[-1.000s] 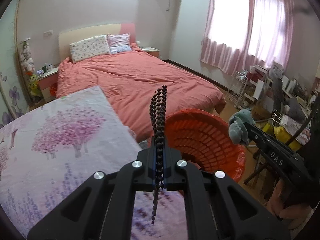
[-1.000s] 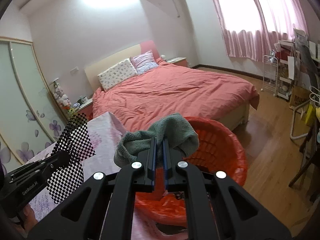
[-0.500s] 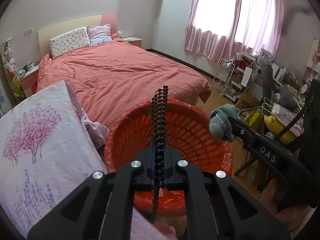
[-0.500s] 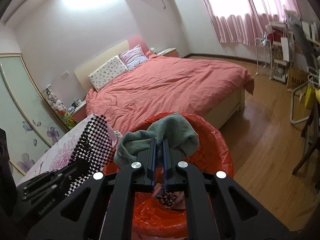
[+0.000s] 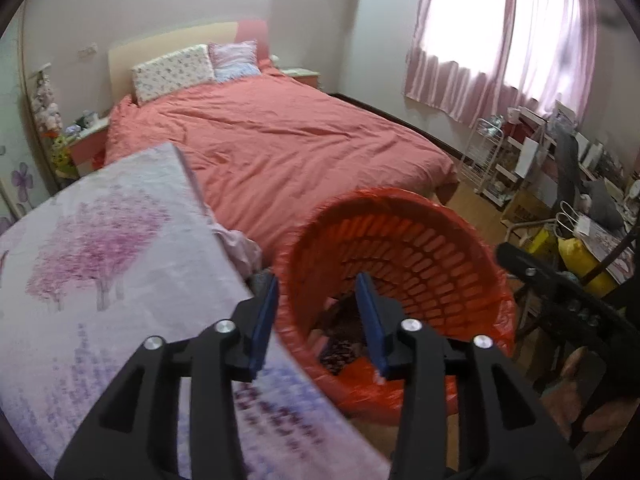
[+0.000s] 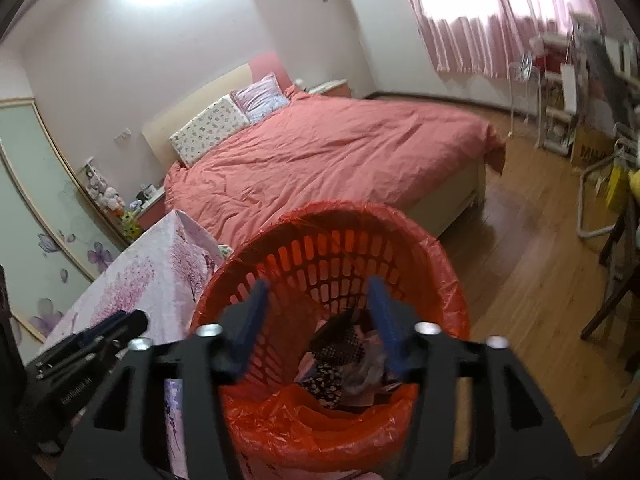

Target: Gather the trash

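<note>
Left gripper (image 5: 318,320) and right gripper (image 6: 316,322) above the red-lined orange waste basket (image 6: 436,256), jaws of both parted, just opened, nothing between the blue pads. Discarded scraps (image 6: 340,364), including a black-and-white checked piece, lie in the basket's bottom. The floral-covered table (image 5: 104,264) stands just beside the basket, the bed (image 5: 280,148) behind it

The left gripper (image 5: 320,320) and right gripper (image 6: 318,320) both tilt downward, jaws having just been opening, blue fingers (image 5: 370,320) spread apart with nothing between them.
</note>
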`<state>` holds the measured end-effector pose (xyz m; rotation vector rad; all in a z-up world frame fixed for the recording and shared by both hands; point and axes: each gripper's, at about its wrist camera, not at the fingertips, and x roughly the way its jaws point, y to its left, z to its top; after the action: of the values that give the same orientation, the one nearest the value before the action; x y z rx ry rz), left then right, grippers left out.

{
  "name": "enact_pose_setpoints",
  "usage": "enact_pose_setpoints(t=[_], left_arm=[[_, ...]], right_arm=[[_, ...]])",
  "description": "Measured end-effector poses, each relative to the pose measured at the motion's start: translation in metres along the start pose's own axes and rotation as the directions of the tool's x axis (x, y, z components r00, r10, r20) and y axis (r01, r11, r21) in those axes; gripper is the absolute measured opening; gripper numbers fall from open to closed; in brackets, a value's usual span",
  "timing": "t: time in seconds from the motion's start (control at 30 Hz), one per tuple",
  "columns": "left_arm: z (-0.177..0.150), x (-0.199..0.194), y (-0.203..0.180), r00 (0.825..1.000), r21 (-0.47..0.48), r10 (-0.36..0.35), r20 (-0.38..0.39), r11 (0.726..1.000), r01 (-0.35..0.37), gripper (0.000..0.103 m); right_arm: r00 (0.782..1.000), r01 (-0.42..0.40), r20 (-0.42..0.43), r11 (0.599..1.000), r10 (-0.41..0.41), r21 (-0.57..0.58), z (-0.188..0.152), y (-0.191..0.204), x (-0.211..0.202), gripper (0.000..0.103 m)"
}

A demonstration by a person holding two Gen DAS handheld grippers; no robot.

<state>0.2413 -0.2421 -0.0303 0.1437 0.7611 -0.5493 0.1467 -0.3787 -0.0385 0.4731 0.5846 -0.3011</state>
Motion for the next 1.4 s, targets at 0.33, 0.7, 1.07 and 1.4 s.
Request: enact_pose_setpoints(t=[0.33,0.7,1.07,1.4], left_arm=[[-0.039,-0.097,0.040,0.980,-0.010,0.120,0.158,0.993,-0.120,0.083],[-0.114,-0.187,0.073,0.935,-0.122,0.266,0.232,0.962,-0.243,0.099],[-0.170,-0.227,0.087,0.892,-0.205,0.393,0.225,0.914,-0.351,0.099],[-0.187,-0.232,0.097,0.901,-0.263,0.400,0.166,0.899,-0.350,0.099]], right_arm=[[0.959,0.187,0.253,0.959,-0.131,-0.213,-0.023,0.058,-0.081,0.101],[0.942,0.220,0.300,0.950,-0.148,-0.222,-0.073,0.091,-0.130,0.101],[0.936,0.243,0.314,0.939,-0.161,-0.242,-0.102,0.113,-0.148,0.101],[0.951,0.265,0.212,0.945,-0.223,-0.191,-0.112,0.108,-0.141,0.101]])
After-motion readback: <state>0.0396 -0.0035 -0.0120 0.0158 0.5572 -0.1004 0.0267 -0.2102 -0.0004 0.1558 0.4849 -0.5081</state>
